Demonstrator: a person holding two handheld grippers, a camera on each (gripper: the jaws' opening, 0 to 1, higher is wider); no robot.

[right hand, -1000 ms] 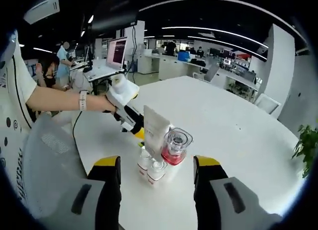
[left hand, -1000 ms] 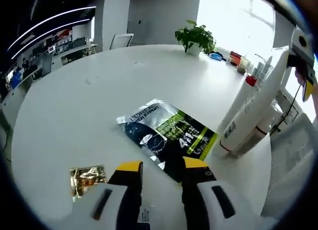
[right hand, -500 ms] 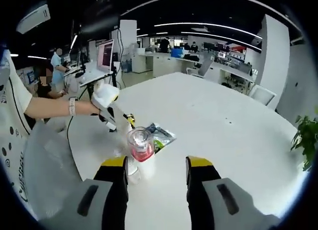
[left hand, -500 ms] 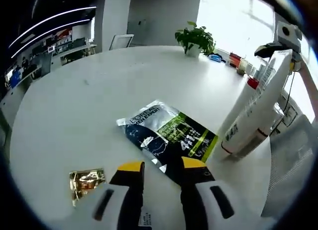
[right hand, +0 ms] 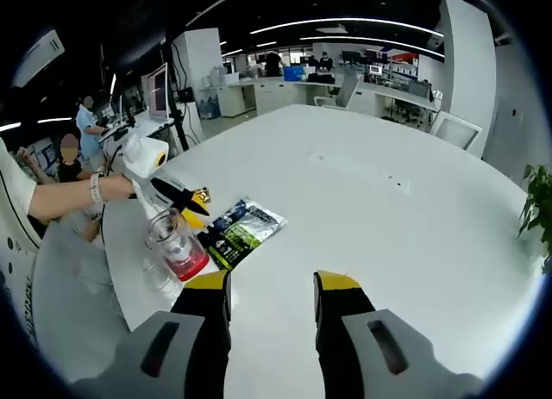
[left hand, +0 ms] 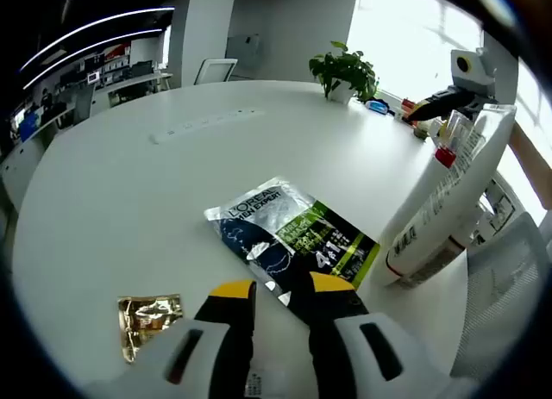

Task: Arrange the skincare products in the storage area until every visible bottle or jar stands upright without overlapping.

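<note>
On the round white table [left hand: 129, 183] lies one flat sachet [left hand: 291, 238], dark blue and green with silver edges and white lettering. Just beside it stands one tall white tube [left hand: 435, 214] with a red band near its base. A single small gold packet [left hand: 148, 317] lies near the left gripper [left hand: 278, 293], whose jaws are narrowly parted and hold nothing. The right gripper [right hand: 263, 285] is likewise a little apart and empty. Past it, near the table edge, stands one clear jar [right hand: 177, 246] with red contents.
</note>
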